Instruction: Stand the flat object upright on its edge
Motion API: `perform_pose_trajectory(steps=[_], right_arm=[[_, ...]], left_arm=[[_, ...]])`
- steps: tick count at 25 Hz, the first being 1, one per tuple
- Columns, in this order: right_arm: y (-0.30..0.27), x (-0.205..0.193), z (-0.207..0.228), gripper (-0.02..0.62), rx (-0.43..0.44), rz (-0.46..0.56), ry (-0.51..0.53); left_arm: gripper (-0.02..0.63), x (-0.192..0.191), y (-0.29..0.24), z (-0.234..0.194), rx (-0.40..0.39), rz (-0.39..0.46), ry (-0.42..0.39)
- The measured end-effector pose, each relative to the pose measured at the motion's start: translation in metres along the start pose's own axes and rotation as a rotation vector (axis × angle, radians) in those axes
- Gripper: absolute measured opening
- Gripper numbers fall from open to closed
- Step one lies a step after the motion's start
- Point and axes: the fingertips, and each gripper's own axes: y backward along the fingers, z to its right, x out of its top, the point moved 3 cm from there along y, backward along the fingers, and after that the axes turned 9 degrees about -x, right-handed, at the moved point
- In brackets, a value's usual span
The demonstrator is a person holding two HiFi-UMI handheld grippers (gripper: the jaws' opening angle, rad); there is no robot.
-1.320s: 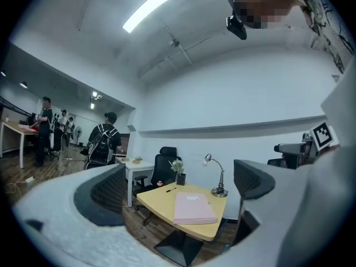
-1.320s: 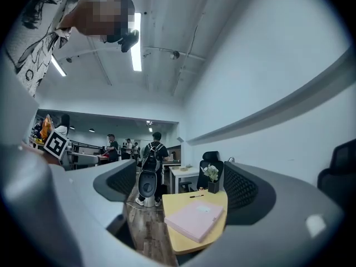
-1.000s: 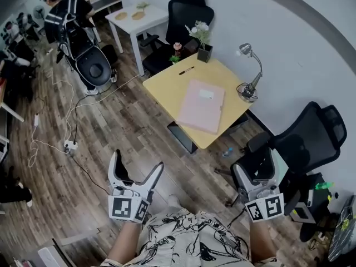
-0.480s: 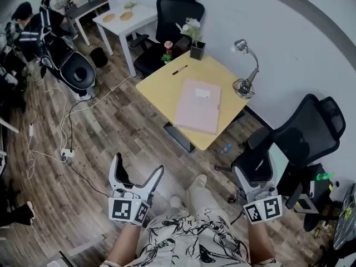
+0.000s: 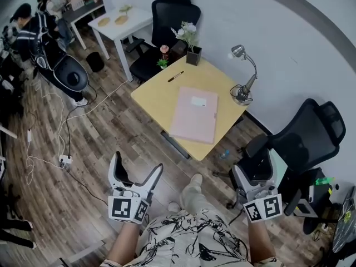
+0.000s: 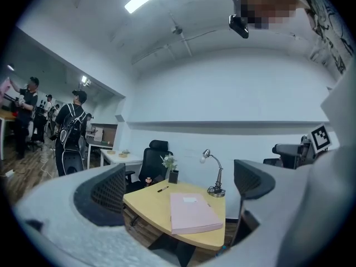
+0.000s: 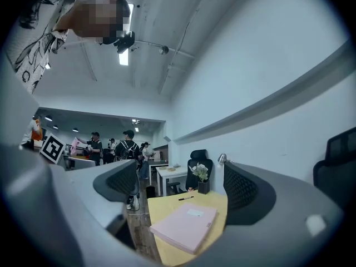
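Yellow table (image 5: 157, 91), pink folder (image 5: 193, 114) lying flat, lamp (image 5: 241, 94), plant (image 5: 189, 36), pen (image 5: 176, 76) nearby

Ahead of me the yellow worktop (image 5: 158, 96) carries a desk lamp (image 5: 242, 91) at its right corner, a black pot of white flowers (image 5: 192, 44) at its far edge and a pen (image 5: 176, 76) nearby. One black office chair (image 5: 169, 10) stands behind it, another (image 5: 311, 135) to my right.

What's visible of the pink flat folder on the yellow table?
The pale pink flat rectangular folder is closed and looks like card or plastic, with a small white label near its far end. It lies flat, not yet upright, on the yellow wooden table, towards the table's near edge. Only the table touches it.
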Motion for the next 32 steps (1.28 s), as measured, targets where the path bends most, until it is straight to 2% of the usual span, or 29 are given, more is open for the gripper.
perform_pose_trajectory(steps=[9, 15, 20, 23, 32], right_arm=[[-0.069, -0.004, 0.034, 0.486, 0.008, -0.003, -0.006], [-0.121, -0.012, 0.062, 0.486, 0.016, -0.008, -0.007], [-0.164, -0.015, 0.091, 0.486, 0.020, -0.016, -0.022], [-0.187, -0.013, 0.109, 0.486, 0.023, -0.017, -0.032], [-0.239, -0.032, 0.137, 0.488, 0.020, -0.063, -0.112]], left_arm=[[0.600, 0.001, -0.062, -0.026, 0.031, -0.005, 0.007], [0.601, -0.003, -0.122, -0.040, 0.027, -0.006, 0.014], [0.600, 0.005, -0.177, -0.036, 0.009, -0.001, -0.031], [0.601, 0.004, -0.208, -0.033, -0.015, -0.015, -0.008], [0.601, -0.011, -0.261, -0.043, -0.001, -0.054, 0.049]])
